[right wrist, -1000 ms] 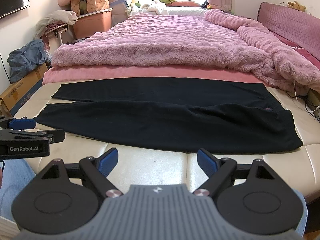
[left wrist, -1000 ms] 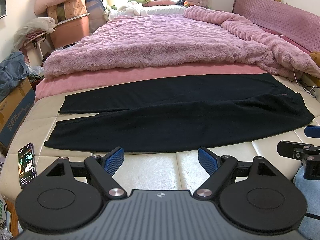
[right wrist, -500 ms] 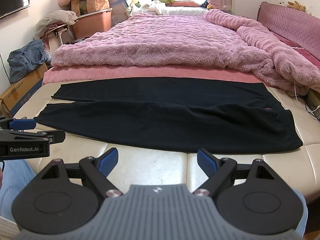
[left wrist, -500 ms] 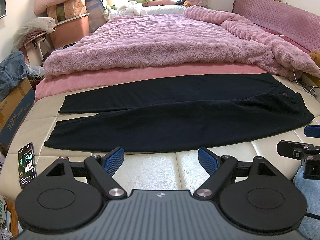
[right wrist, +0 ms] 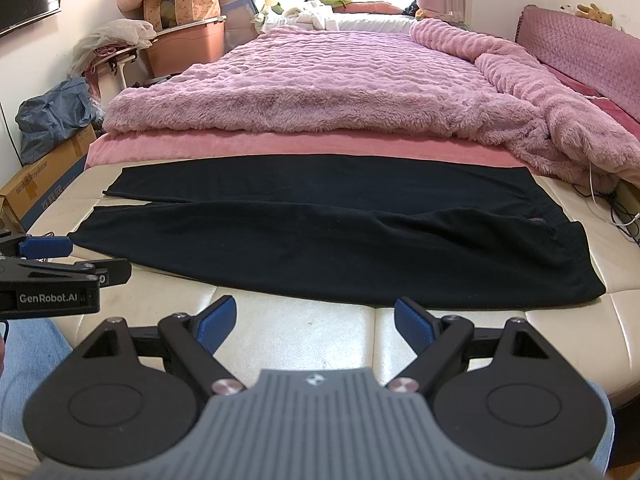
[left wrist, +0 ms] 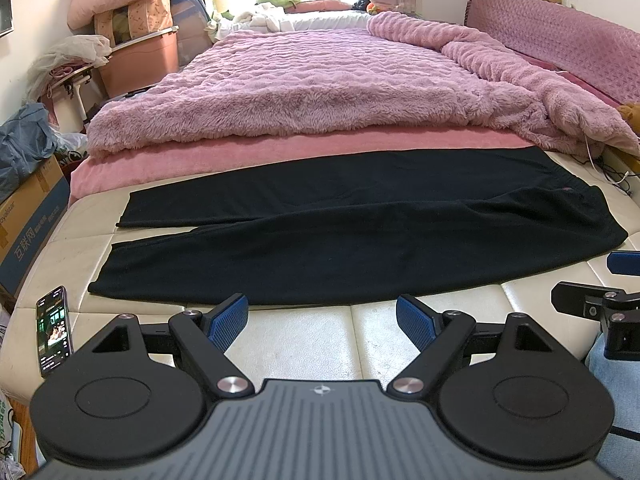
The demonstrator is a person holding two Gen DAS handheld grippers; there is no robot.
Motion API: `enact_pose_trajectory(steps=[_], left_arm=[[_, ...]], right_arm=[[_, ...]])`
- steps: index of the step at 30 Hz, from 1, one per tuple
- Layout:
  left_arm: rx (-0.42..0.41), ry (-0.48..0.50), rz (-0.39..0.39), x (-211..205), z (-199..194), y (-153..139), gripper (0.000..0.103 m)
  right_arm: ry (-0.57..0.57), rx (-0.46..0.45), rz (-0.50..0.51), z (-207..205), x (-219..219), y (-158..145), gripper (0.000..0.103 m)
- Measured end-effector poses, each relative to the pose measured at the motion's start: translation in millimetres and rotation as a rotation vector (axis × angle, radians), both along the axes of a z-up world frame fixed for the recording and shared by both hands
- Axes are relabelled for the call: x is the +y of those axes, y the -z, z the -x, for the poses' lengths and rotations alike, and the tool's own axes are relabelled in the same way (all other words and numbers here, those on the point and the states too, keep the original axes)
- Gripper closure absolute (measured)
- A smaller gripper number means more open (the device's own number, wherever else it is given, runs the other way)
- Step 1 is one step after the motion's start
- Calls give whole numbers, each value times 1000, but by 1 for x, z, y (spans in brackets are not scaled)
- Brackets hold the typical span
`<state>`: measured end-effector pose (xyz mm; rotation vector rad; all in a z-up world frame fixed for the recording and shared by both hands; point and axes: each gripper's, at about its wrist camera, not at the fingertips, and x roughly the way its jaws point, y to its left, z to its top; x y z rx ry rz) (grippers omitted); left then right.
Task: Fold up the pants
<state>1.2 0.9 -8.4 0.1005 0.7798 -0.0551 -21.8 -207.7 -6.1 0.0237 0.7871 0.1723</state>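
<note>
Pants: black, spread flat across the near end of the mattress, long axis parallel to the near edge. Waistband toward the right edge, both leg hems toward the left edge. Legs lie side by side with a narrow split between them near the hems; the near leg overlaps the far one toward the waist. A few soft wrinkles by the waistband, otherwise flat. Nothing is folded yet.

My left gripper: fingers wide apart, holding nothing, blue pads over bare mattress just short of the near leg's edge, not touching the cloth. It sits roughly at mid-length of the pants.

My right gripper: fingers also spread wide, empty, pads above bare mattress just short of the pants' near edge, toward the waist half. No contact.

Each gripper shows at the side of the other's view, both level with the near edge of the mattress.

Phone: screen lit, lying on the near left corner of the mattress, apart from the leg hems.

Beyond the pants: a pink sheet touching the far leg's edge, then a fluffy pink blanket piled over the far part of the bed. A white cable trails at the right edge near the waistband. A cardboard box stands off the left edge.
</note>
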Motion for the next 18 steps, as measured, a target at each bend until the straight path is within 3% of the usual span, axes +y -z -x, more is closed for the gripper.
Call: enact_pose_trajectory(steps=[18], left_arm=[[1, 2, 2, 0, 0, -3, 5]], right_arm=[[-2, 4, -3, -1, -1, -1, 21]])
